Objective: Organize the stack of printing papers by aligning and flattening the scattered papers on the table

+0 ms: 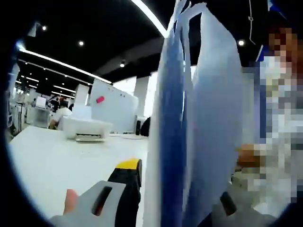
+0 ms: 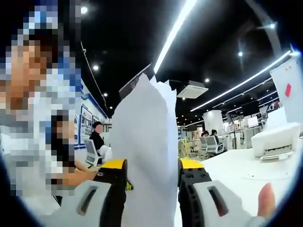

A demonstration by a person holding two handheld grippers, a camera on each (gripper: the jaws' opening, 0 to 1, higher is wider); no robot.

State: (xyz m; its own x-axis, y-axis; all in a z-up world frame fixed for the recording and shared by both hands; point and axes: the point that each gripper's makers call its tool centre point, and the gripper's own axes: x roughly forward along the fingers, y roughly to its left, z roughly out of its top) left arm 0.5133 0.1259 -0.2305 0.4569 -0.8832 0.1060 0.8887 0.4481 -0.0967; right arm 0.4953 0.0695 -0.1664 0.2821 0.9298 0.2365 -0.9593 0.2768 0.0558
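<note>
A stack of white printing papers (image 1: 199, 118) stands upright above the white table (image 1: 47, 165), its sheets fanned apart at the top. My left gripper (image 1: 177, 189) is shut on the stack's lower part. Its yellow-tipped left jaw presses the paper's side, and the right jaw is mostly hidden behind the sheets. In the right gripper view the same paper stack (image 2: 144, 142) rises between the two yellow-tipped jaws of my right gripper (image 2: 151, 177). That gripper is shut on the stack, with both jaws against the sheets. The bottom edge of the stack is hidden.
A white printer (image 1: 87, 127) (image 2: 277, 139) sits on the table (image 2: 236, 170) further off, with a whiteboard (image 1: 116, 104) behind it. A person stands close beside the papers. Other people sit at desks in the background.
</note>
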